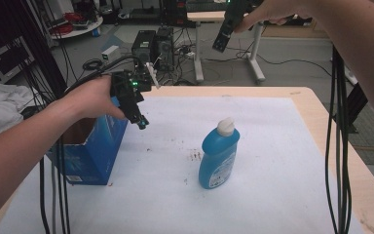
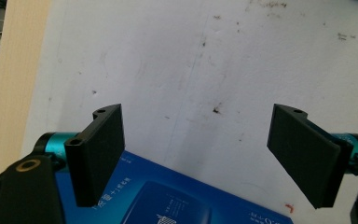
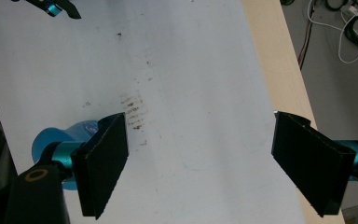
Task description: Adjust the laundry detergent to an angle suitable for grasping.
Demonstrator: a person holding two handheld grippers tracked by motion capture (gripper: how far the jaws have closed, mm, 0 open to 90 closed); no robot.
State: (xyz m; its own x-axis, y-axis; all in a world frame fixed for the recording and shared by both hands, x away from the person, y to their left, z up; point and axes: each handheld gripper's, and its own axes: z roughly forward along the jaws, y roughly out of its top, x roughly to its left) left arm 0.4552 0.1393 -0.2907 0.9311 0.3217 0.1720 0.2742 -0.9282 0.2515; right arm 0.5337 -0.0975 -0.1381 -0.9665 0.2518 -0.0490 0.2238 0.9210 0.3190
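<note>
Both grippers are held in the air above the worktop [image 1: 272, 146], and nothing is gripped by either. The left gripper [image 1: 142, 122] is seen in the high view above the open blue cardboard box [image 1: 90, 156]; in the left gripper view its fingers [image 2: 100, 154] are spread wide with only the white sheet and the box's printed edge [image 2: 177, 205] beneath them, the box lying just below and slightly behind the gap. The right gripper [image 1: 221, 41] is raised high over the far side of the worktop; in its own view its fingers [image 3: 103, 163] are likewise spread wide and empty. The blue bottle with the white cap [image 1: 219, 156] stands upright near the middle of the sheet, well apart from the left fingers and far below the right ones; in the right gripper view it [image 3: 51, 144] is partly hidden behind the left-hand finger. The work is judged to be at its start: the bottle has not been touched, and the approach, the grasp and presumably the placing into the box are all left to be done. Brown specks [image 1: 195, 156] are seen on the sheet beside the bottle.
</note>
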